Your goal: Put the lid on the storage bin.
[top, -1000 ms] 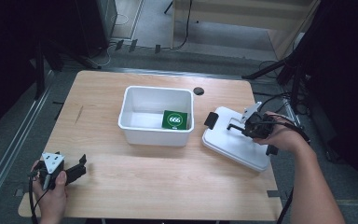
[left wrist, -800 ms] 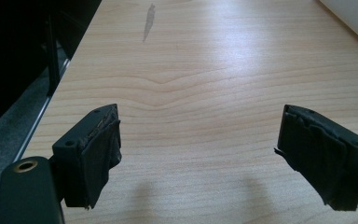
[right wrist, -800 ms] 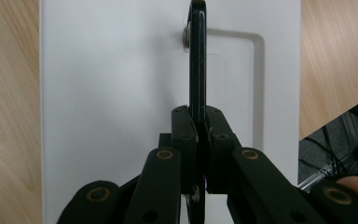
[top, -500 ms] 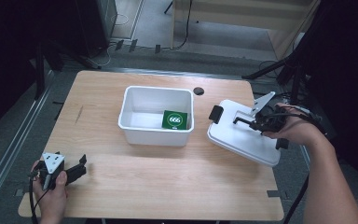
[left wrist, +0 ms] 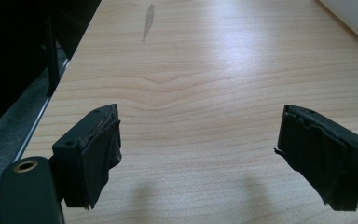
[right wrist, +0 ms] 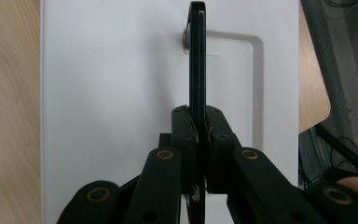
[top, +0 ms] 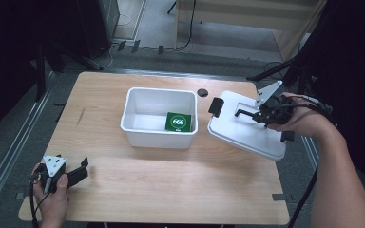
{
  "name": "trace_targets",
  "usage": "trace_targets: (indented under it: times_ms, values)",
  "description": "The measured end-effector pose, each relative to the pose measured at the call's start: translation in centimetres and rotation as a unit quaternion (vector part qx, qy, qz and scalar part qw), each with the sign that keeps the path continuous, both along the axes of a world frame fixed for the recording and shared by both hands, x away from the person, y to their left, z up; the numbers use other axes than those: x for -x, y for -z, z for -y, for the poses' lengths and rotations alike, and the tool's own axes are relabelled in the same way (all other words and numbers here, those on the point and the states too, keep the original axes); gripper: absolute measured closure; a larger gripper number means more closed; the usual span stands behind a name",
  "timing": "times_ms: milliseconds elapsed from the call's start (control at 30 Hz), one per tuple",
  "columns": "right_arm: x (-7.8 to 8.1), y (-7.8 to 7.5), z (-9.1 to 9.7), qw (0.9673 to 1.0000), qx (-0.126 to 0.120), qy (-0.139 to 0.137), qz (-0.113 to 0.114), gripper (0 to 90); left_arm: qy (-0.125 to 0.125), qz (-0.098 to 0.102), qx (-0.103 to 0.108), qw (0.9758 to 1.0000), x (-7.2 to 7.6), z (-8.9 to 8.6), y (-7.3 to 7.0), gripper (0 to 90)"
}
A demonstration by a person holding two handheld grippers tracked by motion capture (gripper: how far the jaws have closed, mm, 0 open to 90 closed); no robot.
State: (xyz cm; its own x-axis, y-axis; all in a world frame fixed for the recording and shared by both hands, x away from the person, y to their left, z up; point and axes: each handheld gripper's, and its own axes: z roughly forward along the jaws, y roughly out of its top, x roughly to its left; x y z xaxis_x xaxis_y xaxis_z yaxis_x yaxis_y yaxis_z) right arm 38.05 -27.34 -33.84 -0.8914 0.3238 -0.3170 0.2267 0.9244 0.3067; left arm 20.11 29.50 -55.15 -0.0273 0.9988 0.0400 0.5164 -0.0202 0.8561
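Wooden table [top: 171, 190], white bin [top: 159, 116] mid-table holding a green card [top: 178, 122]. Right gripper [top: 247, 114] clamped on the lid handle [right wrist: 196, 60], white lid [top: 244, 130] tilted beside bin, likely for carrying. Left gripper [top: 76, 173] idle, jaws apart, near front-left corner.

A white rectangular bin [top: 158, 126] sits open near the table's middle, with a green card [top: 178, 122] marked 666 lying flat in its right part. To its right a white lid [top: 244, 130] with black latches hangs tilted, lifted by its thin black handle [right wrist: 196, 60], its left edge close to the bin's right rim.
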Motion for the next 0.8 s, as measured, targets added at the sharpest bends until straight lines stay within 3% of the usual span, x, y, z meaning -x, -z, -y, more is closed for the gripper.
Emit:
trace_targets:
  times_ms: [467,800]
  values:
    - [0.1,-2.5,-2.9,0.9994,-0.012,-0.031,0.010,85.5,0.002,0.000,0.001,1.0000,0.0,0.0,0.0,13.6]
    - [-0.2,-3.6,-5.1,0.9986,-0.006,-0.050,0.015,85.5,0.003,0.000,0.001,1.0000,0.0,0.0,0.0,13.6]
